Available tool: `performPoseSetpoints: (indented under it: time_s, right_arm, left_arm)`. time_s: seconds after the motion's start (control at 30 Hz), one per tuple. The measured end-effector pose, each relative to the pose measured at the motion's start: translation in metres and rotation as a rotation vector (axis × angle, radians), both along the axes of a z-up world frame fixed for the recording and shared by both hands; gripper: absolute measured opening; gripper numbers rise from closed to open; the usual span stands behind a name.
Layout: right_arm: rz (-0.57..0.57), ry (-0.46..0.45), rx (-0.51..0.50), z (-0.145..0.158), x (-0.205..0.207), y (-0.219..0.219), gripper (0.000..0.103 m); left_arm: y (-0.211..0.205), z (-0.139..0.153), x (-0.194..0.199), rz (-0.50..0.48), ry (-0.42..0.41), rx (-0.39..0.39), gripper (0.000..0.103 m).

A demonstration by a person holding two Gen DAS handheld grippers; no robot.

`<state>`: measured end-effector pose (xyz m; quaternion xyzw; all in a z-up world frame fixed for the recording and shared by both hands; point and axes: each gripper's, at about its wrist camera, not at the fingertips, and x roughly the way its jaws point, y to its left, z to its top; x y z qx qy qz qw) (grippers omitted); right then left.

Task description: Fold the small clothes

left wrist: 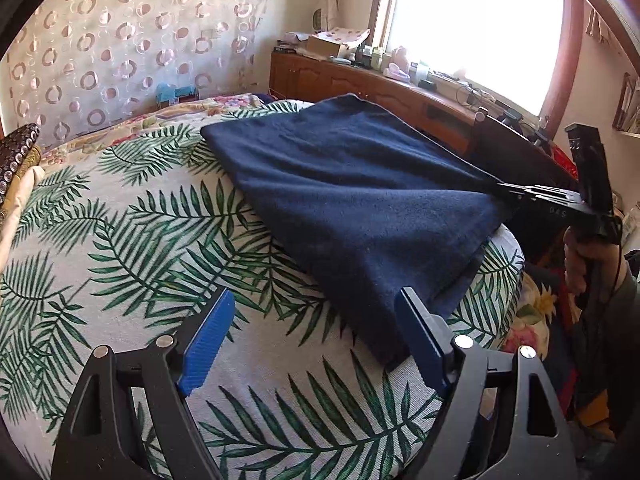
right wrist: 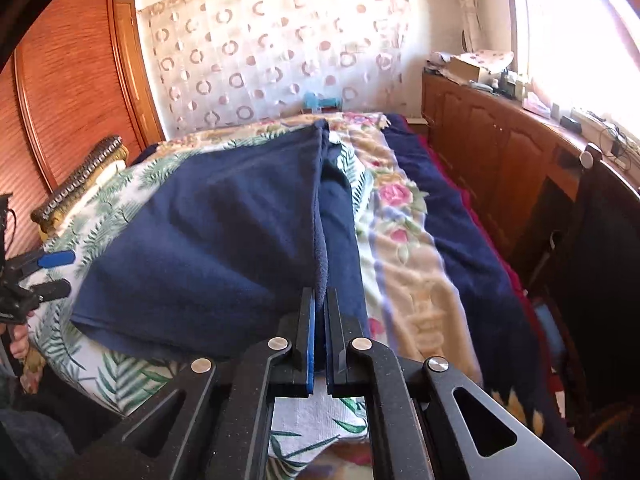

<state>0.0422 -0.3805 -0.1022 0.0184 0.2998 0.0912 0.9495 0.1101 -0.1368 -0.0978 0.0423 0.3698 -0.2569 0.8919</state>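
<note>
- Black linkage arms fill the bottom of my right wrist view, where the right gripper (right wrist: 319,312) has its blue pads pressed together on a raised edge of the navy cloth (right wrist: 224,224).
- From that pinch the navy cloth runs up the centre of the frame as a lifted ridge, the rest of it draped to the left over the palm-leaf sheet (right wrist: 120,376) on the bed.
- Right of the cloth lie a floral blanket (right wrist: 404,240) and, beyond it, a dark blue blanket (right wrist: 472,240).
- In my left wrist view the left gripper (left wrist: 316,340) stands spread wide and holds nothing, low in the frame; its right pad sits just at the cloth's near corner, its left pad over bare sheet.
- At the right edge of that view a hand (left wrist: 588,256) grips the right gripper's handle, with the cloth's far corner drawn taut to its tip.
- A wooden cabinet (left wrist: 360,84) lines the wall under the bright window, upper right.
</note>
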Motion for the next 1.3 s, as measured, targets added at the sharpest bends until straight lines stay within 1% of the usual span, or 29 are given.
performPoseSetpoints:
  time_s: [0.07,0.2,0.37,0.43,0.57,0.6,0.63,0.67,0.7,0.73,0.77,0.8,0.87,0.93,1.03,1.13,1.3]
  right_arm:
    - [-0.005,0.008,-0.005,-0.003,0.002,0.001,0.003]
    - [-0.008,0.026,-0.005,0.002,0.006,0.003,0.003]
    - [-0.007,0.03,-0.002,0.007,0.008,-0.001,0.003]
    - [-0.008,0.032,0.001,0.005,0.008,-0.003,0.003]
    - [-0.015,0.031,0.015,0.005,0.007,-0.005,0.003]
    - [-0.016,0.027,0.016,0.006,0.006,-0.005,0.003]
    - [-0.018,0.023,0.015,0.006,0.005,-0.005,0.003]
    - [-0.02,0.015,0.009,0.007,0.004,-0.003,0.004]
    - [-0.021,0.008,0.005,0.009,0.002,-0.002,0.007]
    - [-0.027,0.0,-0.003,0.009,0.0,-0.002,0.012]
    - [-0.033,-0.01,-0.012,0.011,-0.002,-0.001,0.021]
    - [-0.035,-0.022,-0.019,0.013,-0.005,0.0,0.027]
    - [-0.037,-0.049,-0.025,0.018,-0.01,0.003,0.058]
    - [-0.02,-0.078,-0.013,0.024,-0.017,0.006,0.068]
    - [0.042,-0.114,-0.009,0.031,-0.028,0.021,0.075]
    - [0.122,-0.133,-0.023,0.032,-0.035,0.043,0.082]
    - [0.235,-0.11,-0.071,0.02,-0.034,0.077,0.085]
  left_arm:
    - [-0.001,-0.002,0.0,-0.006,0.007,-0.007,0.083]
    - [-0.003,-0.004,-0.002,-0.03,0.019,-0.038,0.082]
    - [-0.008,-0.009,-0.002,-0.055,0.04,-0.056,0.062]
    - [-0.01,-0.012,-0.002,-0.068,0.057,-0.066,0.048]
    - [-0.016,-0.019,0.001,-0.081,0.087,-0.067,0.042]
    - [-0.017,-0.02,0.001,-0.085,0.091,-0.067,0.037]
    - [-0.017,-0.021,0.001,-0.088,0.088,-0.067,0.027]
    - [-0.018,-0.021,0.001,-0.095,0.092,-0.067,0.02]
    - [-0.019,-0.022,0.0,-0.101,0.096,-0.065,0.01]
    - [-0.02,-0.021,-0.001,-0.1,0.09,-0.059,0.007]
    - [-0.021,-0.018,-0.002,-0.103,0.08,-0.053,0.006]
    - [-0.021,-0.014,-0.003,-0.105,0.071,-0.056,0.006]
    - [-0.019,-0.003,-0.004,-0.107,0.051,-0.077,0.005]
    - [-0.018,0.013,-0.004,-0.113,0.024,-0.103,0.005]
    - [-0.017,0.037,-0.002,-0.119,-0.013,-0.142,0.005]
    - [-0.019,0.053,0.003,-0.122,-0.048,-0.15,0.005]
    - [-0.025,0.065,0.01,-0.121,-0.072,-0.16,0.005]
